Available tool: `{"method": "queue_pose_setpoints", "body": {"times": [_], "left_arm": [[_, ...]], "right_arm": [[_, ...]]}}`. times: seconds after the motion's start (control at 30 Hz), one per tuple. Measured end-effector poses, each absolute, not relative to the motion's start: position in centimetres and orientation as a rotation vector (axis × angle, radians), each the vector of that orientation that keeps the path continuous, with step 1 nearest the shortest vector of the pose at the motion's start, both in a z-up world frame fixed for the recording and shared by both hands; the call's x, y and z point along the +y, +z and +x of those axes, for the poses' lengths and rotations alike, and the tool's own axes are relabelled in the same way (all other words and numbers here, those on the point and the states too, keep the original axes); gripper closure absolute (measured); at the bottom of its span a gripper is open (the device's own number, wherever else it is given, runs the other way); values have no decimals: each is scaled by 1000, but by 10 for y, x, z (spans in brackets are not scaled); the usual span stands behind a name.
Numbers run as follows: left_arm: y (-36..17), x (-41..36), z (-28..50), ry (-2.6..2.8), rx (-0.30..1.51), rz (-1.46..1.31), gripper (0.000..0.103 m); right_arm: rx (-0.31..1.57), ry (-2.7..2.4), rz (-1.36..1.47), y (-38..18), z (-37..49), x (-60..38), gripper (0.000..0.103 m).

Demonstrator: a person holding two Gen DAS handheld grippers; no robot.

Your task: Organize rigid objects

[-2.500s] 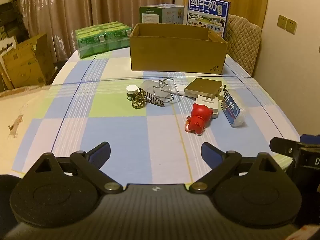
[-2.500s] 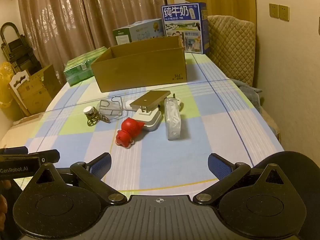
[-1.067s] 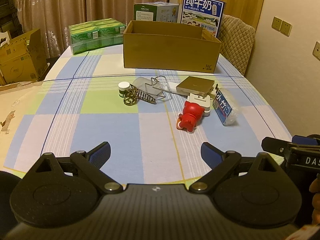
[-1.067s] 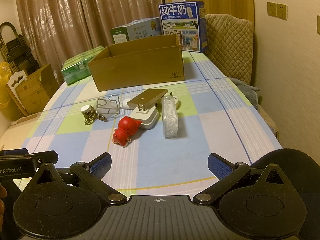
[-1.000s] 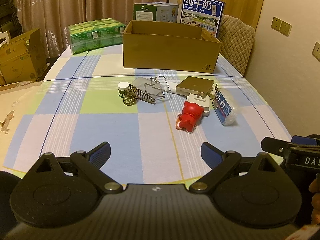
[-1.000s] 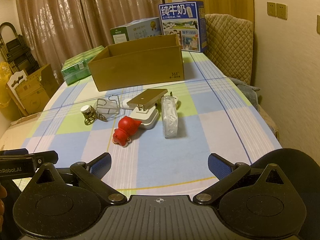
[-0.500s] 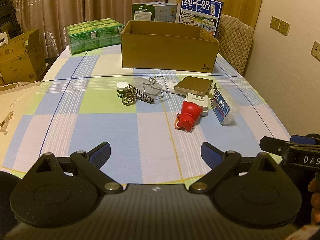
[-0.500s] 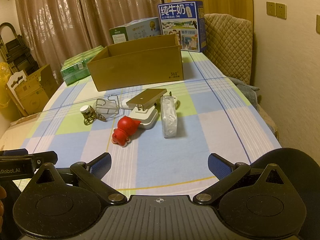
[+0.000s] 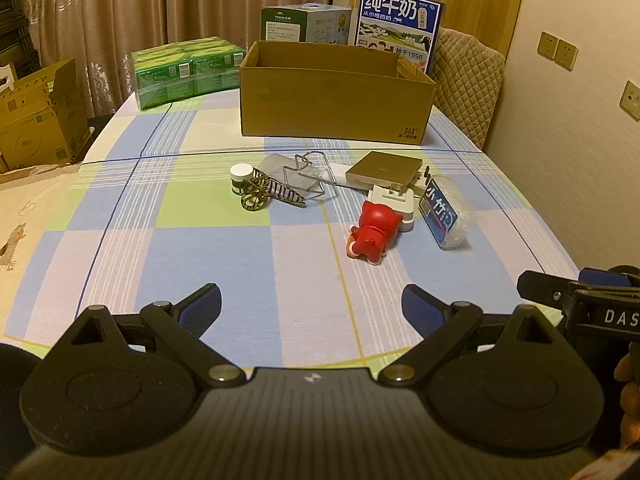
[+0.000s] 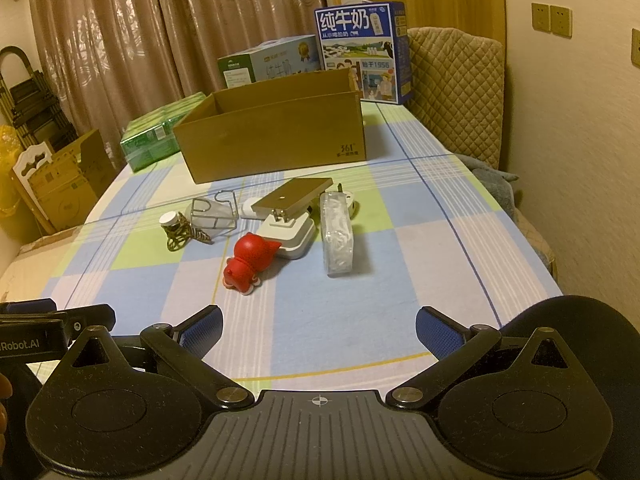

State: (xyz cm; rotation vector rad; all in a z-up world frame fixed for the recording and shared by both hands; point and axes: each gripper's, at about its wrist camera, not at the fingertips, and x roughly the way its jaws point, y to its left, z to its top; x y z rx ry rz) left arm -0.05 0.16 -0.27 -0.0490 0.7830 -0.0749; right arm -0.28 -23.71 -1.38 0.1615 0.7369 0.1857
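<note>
Box [image 9: 336, 104] reads "361°"; tools [image 9: 312, 304] [image 10: 318, 326] spread, empty.

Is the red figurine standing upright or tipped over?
Tipped over. The red figurine lies on its side on the tablecloth, its feet pointing toward the cameras, against the white charger.
</note>
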Motion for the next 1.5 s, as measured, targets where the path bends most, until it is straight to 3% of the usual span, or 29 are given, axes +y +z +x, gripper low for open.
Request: {"method": "queue_pose_setpoints", "body": {"times": [1.5], "left_arm": [[-3, -8, 6, -116, 802, -66, 9]], "right_arm": [[739, 182, 164, -17, -1, -242, 2]]}}
